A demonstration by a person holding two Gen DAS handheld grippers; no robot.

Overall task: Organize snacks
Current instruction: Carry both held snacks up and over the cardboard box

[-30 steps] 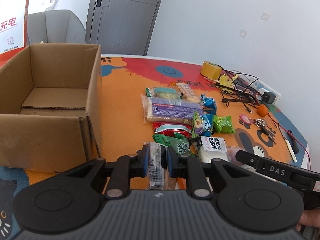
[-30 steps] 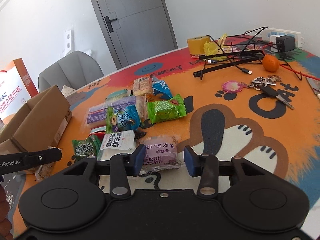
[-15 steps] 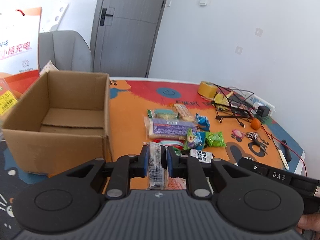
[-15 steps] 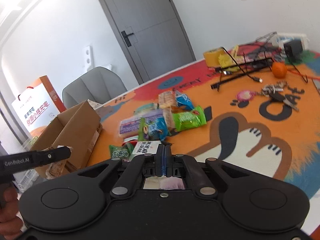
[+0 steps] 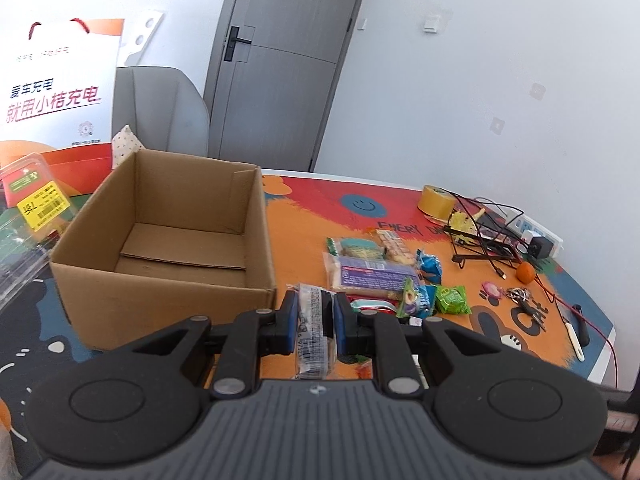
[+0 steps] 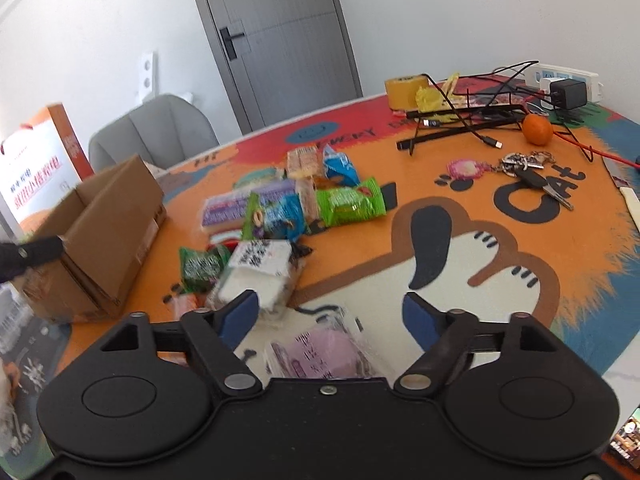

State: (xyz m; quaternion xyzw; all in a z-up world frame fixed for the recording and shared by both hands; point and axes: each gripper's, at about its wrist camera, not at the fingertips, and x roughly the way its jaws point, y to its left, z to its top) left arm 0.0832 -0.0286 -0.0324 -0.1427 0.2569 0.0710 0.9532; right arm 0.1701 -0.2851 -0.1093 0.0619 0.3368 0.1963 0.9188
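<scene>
Cardboard box [image 5: 168,240]: open, at the table's left edge.
Left gripper [image 5: 314,316]: my jaws clench a clear snack packet [image 5: 314,336], held beside the box.
Right gripper [image 6: 332,320]: my jaws are opening, a purple snack pack [image 6: 320,356] lying loose between them.

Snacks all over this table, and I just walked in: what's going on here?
A person is sorting snacks with two handheld grippers. The left gripper is clamped on a clear-wrapped snack, beside the empty cardboard box. The right gripper is opening above a pink packet; nothing is gripped.
</scene>
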